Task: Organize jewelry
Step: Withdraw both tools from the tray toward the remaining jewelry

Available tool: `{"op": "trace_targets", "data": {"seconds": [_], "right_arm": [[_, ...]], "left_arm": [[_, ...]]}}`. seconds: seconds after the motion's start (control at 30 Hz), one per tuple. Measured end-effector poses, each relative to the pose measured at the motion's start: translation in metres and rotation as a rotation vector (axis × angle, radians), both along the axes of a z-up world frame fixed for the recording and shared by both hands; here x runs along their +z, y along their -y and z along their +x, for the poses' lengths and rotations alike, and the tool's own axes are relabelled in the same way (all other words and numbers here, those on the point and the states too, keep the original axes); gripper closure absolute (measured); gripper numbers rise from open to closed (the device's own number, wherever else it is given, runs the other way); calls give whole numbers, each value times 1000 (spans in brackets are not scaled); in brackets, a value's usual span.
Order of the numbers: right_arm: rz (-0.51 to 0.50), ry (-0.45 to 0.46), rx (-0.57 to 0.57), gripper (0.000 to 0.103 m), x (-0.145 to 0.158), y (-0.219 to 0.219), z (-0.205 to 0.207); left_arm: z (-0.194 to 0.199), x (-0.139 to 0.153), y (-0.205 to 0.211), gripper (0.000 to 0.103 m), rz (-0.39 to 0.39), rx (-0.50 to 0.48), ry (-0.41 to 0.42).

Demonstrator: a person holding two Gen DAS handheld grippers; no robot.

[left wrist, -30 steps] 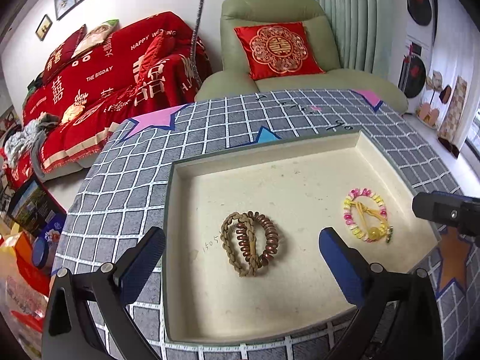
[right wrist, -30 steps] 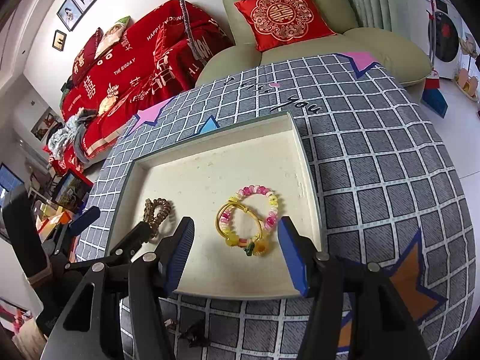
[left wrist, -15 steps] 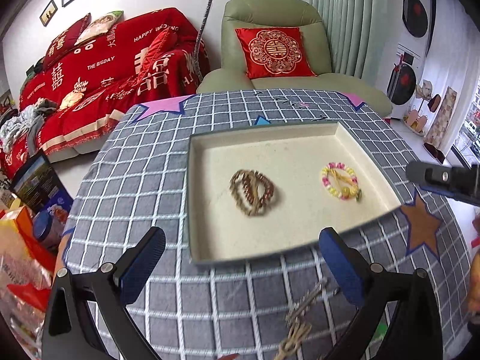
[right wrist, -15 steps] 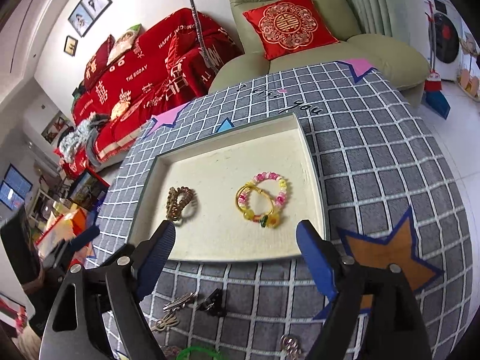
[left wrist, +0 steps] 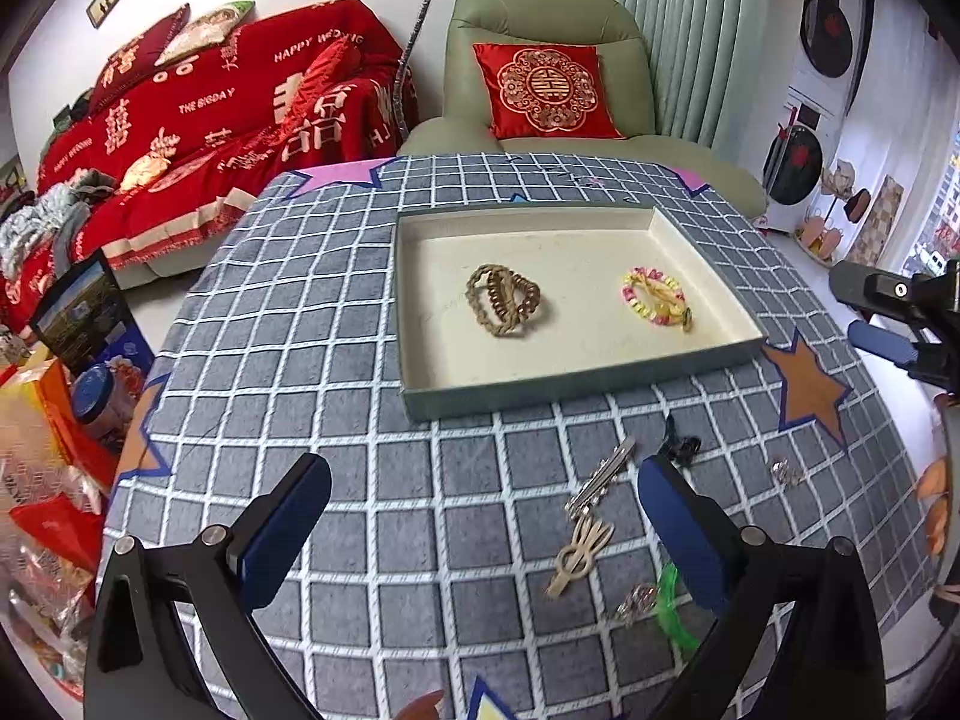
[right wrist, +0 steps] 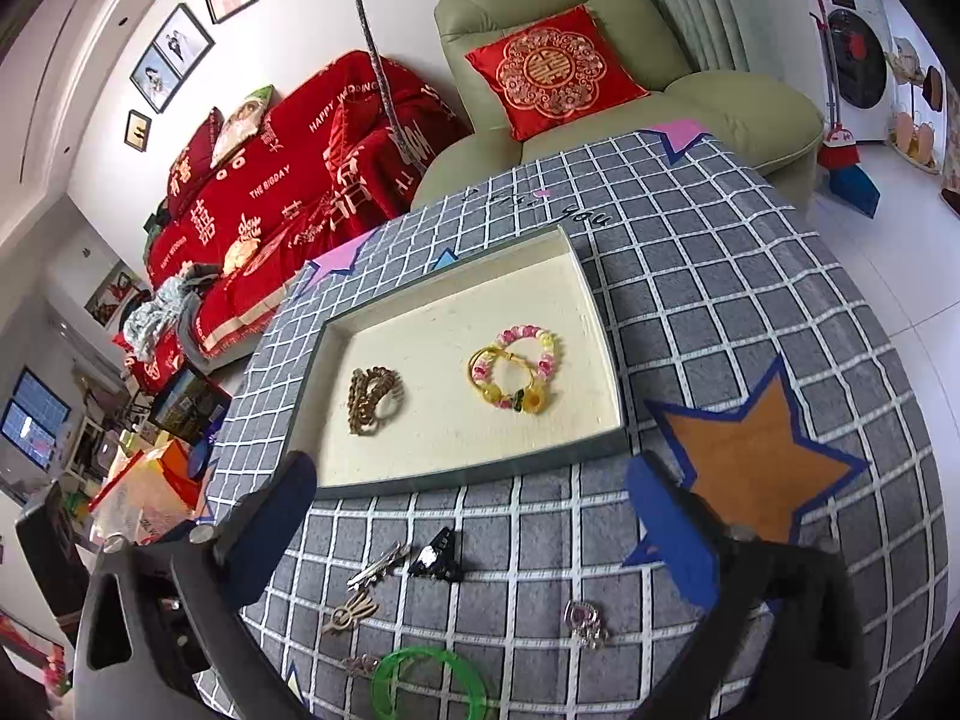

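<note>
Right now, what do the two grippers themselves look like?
Both look alike: the left gripper and right gripper each have two black plastic fingers with cut-out frames and silver screws, tipped with flat blue pads. No cables, markings or sleeves are visible.

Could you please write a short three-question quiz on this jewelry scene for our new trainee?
1. True or false: the green bangle already lies inside the tray.
2. How many bracelets lie in the tray? A) one B) two C) four
3. Fill in: the left claw and the right claw are both ____ and hold nothing.

Key:
1. False; it lies on the checked tablecloth, nearer the cameras than the tray.
2. B: the brown beaded bracelet and the pink and yellow bracelet.
3. Open.
</note>
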State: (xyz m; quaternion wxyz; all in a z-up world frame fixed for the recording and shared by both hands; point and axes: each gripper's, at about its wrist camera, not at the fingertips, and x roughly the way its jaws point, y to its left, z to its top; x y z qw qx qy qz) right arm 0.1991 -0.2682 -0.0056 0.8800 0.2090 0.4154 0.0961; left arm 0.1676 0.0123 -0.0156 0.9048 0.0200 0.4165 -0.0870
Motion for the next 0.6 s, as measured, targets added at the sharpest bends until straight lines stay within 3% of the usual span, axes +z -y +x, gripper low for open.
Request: {"op": "trace_targets", "data": {"seconds": [0.23, 0.6], "right_arm": [[0, -9, 9, 0, -1, -4, -20], [-60, -101, 9, 0, -23, 0, -48]], "left_arm": [[-21, -5, -3, 0, 51, -1, 7], [-37, -38, -27, 0, 20, 43, -85]]}}
